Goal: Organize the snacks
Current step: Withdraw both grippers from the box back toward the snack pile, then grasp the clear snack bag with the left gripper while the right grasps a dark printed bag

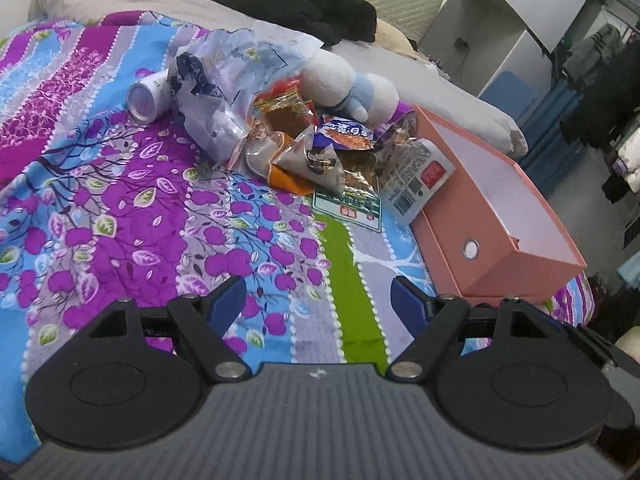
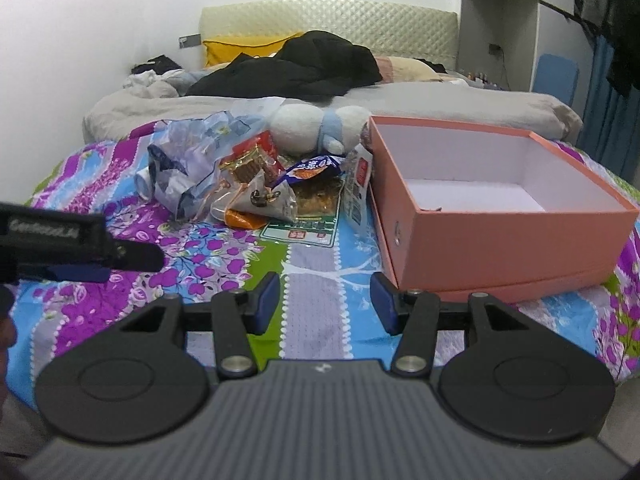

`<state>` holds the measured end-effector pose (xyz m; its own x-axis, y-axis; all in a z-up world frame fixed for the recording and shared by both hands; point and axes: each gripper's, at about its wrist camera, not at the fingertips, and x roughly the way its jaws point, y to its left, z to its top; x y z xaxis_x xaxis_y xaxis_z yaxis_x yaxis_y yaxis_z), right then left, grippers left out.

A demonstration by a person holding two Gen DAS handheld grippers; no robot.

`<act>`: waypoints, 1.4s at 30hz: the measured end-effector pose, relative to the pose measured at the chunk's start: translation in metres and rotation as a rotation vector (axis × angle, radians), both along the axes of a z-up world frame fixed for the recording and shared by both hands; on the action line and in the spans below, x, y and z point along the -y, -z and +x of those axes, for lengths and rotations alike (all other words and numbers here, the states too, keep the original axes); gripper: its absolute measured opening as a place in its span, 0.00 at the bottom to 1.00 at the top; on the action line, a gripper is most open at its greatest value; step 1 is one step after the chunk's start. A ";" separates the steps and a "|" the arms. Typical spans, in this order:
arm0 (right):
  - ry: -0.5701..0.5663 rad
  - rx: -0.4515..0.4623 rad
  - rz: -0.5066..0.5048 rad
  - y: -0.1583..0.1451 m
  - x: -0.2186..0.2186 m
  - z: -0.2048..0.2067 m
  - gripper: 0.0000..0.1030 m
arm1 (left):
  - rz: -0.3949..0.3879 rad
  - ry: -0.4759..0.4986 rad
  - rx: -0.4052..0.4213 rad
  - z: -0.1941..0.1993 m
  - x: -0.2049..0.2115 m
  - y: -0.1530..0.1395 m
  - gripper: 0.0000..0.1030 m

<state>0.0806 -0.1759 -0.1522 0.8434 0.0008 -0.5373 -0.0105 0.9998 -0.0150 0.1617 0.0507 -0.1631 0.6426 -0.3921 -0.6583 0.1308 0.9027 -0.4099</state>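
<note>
A pile of snack packets point(image 1: 320, 148) point(image 2: 288, 192) lies on the flowered bedspread, beside a crumpled clear plastic bag point(image 1: 224, 92) point(image 2: 188, 160) and a white tub on its side point(image 1: 146, 96). An open pink box point(image 1: 500, 216) point(image 2: 492, 216) stands right of the pile, with nothing seen inside. My left gripper point(image 1: 318, 300) is open and holds nothing, hovering over the bedspread short of the pile. My right gripper point(image 2: 324, 300) is open and holds nothing, near the box's front left corner. The left gripper also shows at the left edge of the right wrist view point(image 2: 80, 244).
A white and blue plush toy point(image 1: 352, 84) point(image 2: 320, 124) lies behind the snacks. Black clothes point(image 2: 304, 68) and grey bedding point(image 2: 440, 100) cover the far bed. A padded headboard point(image 2: 328, 20) and white shelving point(image 1: 500, 12) stand beyond. The bed edge drops off right of the box.
</note>
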 end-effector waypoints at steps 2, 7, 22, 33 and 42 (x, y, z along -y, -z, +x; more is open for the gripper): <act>-0.003 0.002 -0.018 0.001 -0.003 0.007 0.50 | -0.003 -0.005 -0.004 0.011 0.001 0.004 0.80; -0.004 0.022 -0.075 -0.002 -0.008 0.035 0.50 | -0.006 -0.009 -0.002 0.045 0.006 0.013 0.80; -0.023 0.013 -0.264 -0.012 -0.003 0.153 0.45 | 0.095 0.067 0.053 0.155 0.045 0.034 0.80; 0.000 -0.034 -0.340 0.006 -0.010 0.205 0.37 | 0.227 0.144 0.109 0.205 0.073 0.058 0.81; 0.004 -0.057 -0.364 0.020 -0.011 0.231 0.35 | 0.235 0.187 0.131 0.221 0.084 0.070 0.80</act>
